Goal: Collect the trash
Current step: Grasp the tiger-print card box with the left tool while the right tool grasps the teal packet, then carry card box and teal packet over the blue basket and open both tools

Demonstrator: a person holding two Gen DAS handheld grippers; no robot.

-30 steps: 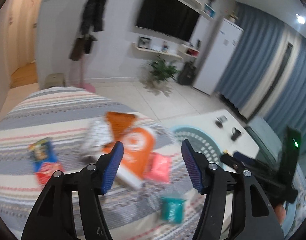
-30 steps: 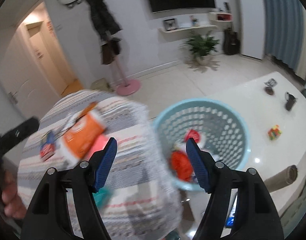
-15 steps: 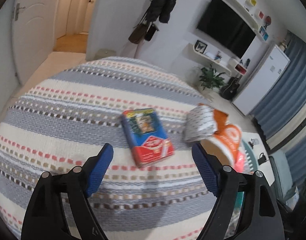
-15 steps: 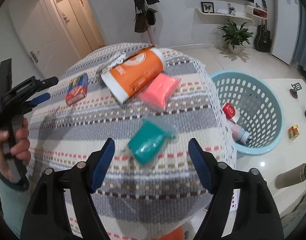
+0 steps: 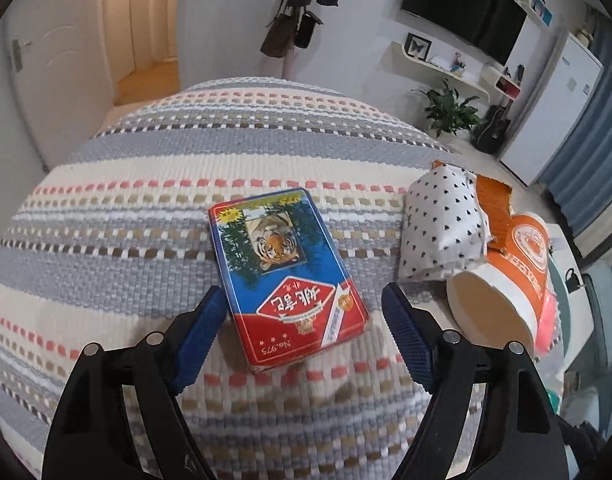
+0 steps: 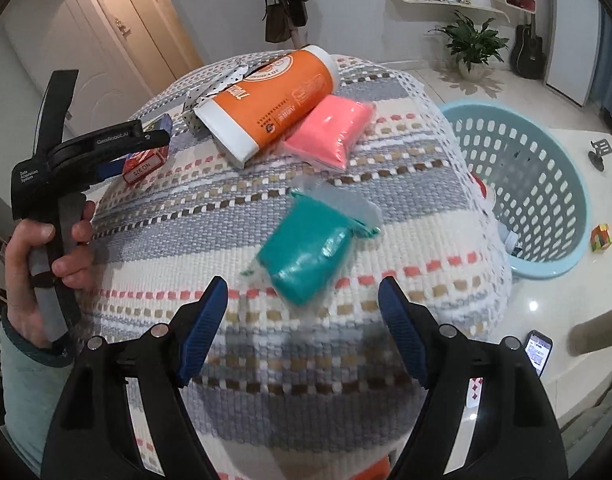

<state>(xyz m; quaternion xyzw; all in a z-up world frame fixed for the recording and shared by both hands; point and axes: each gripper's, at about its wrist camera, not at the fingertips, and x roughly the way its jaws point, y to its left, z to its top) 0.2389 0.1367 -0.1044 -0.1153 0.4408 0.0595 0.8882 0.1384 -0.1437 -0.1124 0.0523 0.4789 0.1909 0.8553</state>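
Note:
A red and blue card box [image 5: 282, 276] with a tiger picture lies on the striped tablecloth [image 5: 146, 208]. My left gripper [image 5: 302, 320] is open, its fingers on either side of the box's near end. My right gripper [image 6: 304, 312] is open, just short of a teal packet [image 6: 309, 244]. An orange cup [image 6: 272, 96], a pink packet [image 6: 331, 128] and a white dotted wrapper [image 5: 441, 224] lie further back. The left gripper [image 6: 146, 140] also shows in the right wrist view, over the card box [image 6: 144, 160].
A light blue laundry basket [image 6: 545, 168] with a few items inside stands on the floor right of the table. A phone [image 6: 537, 350], a small cube toy [image 6: 599, 236] and a brown cylinder [image 6: 597, 328] lie on the floor. Doors, a coat rack and a plant are behind.
My left gripper has come down close around the card box. My right gripper has swung from the basket to the table and closed in on the teal packet.

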